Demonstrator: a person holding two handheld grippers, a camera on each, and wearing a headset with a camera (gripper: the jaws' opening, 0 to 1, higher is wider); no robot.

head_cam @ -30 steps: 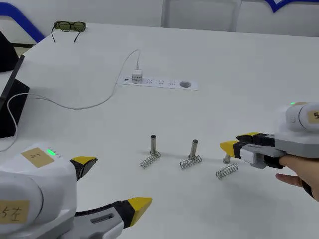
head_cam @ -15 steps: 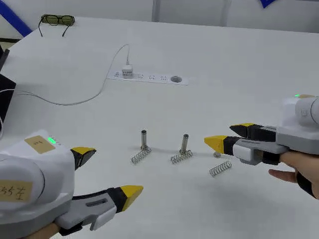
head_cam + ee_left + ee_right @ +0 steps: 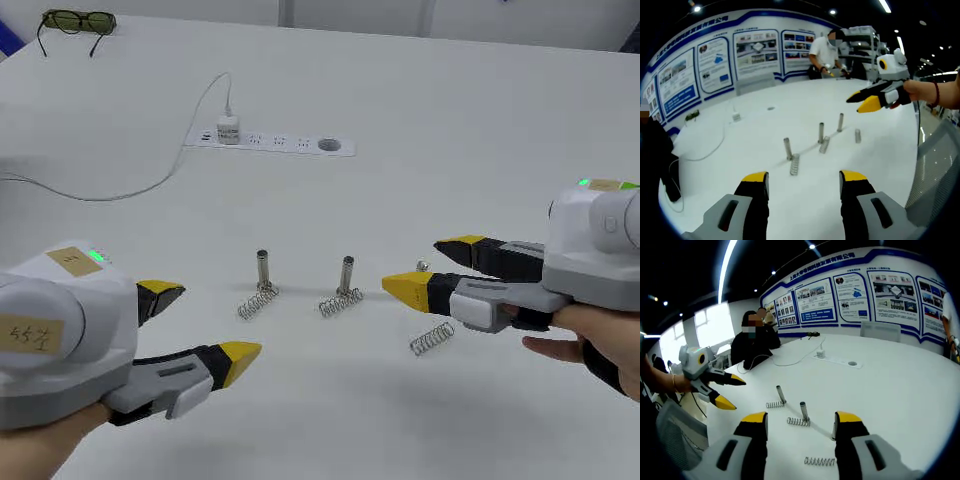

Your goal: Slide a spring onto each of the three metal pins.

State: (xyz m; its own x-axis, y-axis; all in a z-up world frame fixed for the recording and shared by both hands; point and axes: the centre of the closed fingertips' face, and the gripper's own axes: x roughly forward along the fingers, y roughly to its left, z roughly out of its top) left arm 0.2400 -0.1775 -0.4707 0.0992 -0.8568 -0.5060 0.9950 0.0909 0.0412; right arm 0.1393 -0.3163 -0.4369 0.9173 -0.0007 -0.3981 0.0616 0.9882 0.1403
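- Plain white flat table top (image 3: 470,120), no pattern.
- Upright silver-grey metal pins (image 3: 263,268), bare steel.
- Pale silver wire coil springs (image 3: 432,338), the same metal shine.
- White-and-grey plastic left gripper (image 3: 205,320) and right gripper (image 3: 425,265): black jaws tipped yellow, a green light and a tan label on each.
- White oblong power strip (image 3: 275,143).
- Dark-framed glasses (image 3: 75,20), greenish lenses.
- White wall display panels (image 3: 855,290), blue borders.

pin 3 (image 3: 423,267): mostly behind right gripper (image 3: 411,265) jaws | cable (image 3: 120,193): cut by left edge
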